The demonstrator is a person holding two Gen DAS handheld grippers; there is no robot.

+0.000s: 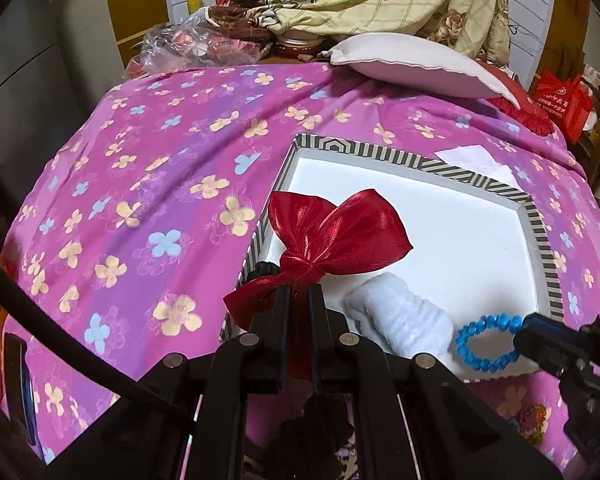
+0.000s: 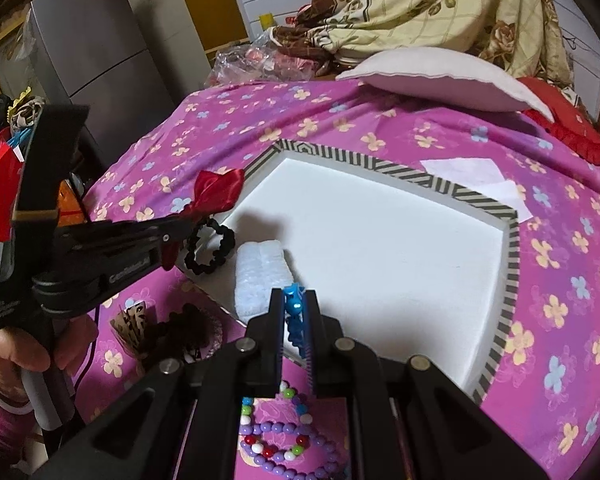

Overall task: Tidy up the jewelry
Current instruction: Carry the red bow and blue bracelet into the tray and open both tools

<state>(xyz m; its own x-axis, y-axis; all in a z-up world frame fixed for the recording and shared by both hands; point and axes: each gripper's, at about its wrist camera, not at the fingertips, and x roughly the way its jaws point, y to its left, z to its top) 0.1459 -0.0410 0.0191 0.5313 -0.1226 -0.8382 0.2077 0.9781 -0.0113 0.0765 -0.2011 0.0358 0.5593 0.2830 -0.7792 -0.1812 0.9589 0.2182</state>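
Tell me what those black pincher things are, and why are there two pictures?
Each one is a hand-held gripper, a squeezing tool a person holds, one per hand. A small camera sits on each, so you get two pictures. In the left one, the left hand-held gripper pinches a red bow. In the right one, the right hand-held gripper pinches a blue bracelet. Both are over a white tray with a striped rim, on a pink flowered bedcover. A white fluffy roll lies in the tray, and bead bracelets wait on the cover.

blue bracelet (image 2: pixel 294 312) mostly hidden between jaws, purple bead strand (image 2: pixel 296 456) cut by bottom edge
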